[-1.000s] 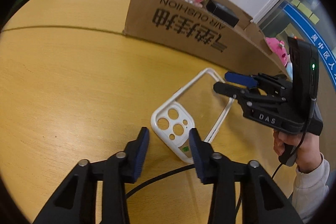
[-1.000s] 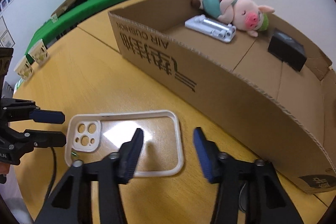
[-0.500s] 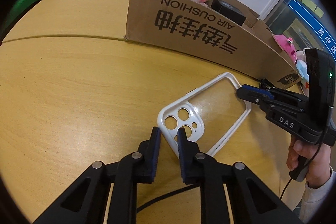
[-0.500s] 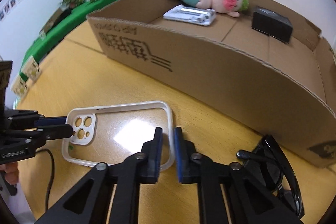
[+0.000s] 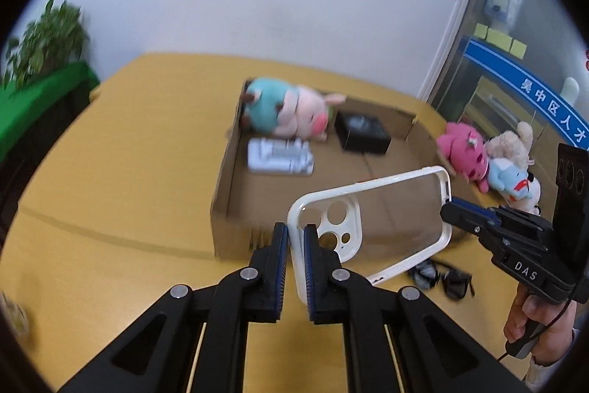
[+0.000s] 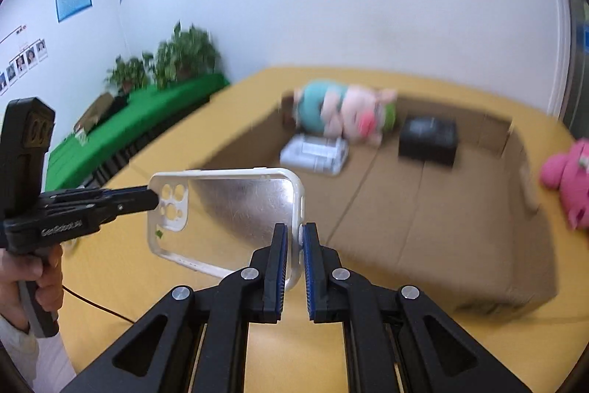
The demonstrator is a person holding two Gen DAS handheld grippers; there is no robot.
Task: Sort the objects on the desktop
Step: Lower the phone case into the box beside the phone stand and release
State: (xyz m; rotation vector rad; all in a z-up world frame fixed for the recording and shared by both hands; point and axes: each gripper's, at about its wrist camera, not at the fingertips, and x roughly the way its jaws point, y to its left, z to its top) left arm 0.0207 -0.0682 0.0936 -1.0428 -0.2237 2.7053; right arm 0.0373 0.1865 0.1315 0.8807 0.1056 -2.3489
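Two grippers pinch one phone case (image 5: 371, 220) between them, holding it in the air above the table (image 5: 121, 150) at the near wall of the box (image 5: 221, 209). The left gripper (image 5: 293, 245) is clenched on the case's rim at the camera-cutout end. The right gripper (image 6: 293, 245) is clenched on the rim at the opposite end.

The case has a clear back framed by a white bumper. A white panel at one end carries three large round holes and smaller ones. A small green speck shows on the clear back near the cutouts in the right wrist view. Side-button cutouts show along the bumper.

The box is open-topped brown cardboard, low-walled, standing on the yellow table. Inside, at its far end, lies a plush pig (image 5: 291, 113) in a teal top, on its side against the back wall. Just in front of the pig lies a white, ribbed plastic item (image 5: 279, 157); what it is cannot be told through the blur. Beside the pig sits a small black box (image 5: 362, 135).

Outside the box, to the right, a pink plush (image 5: 462, 153), a beige plush (image 5: 510, 142) and a blue-and-white plush (image 5: 513, 183) huddle together. Black sunglasses (image 5: 441, 279) lie on the table below the held case.
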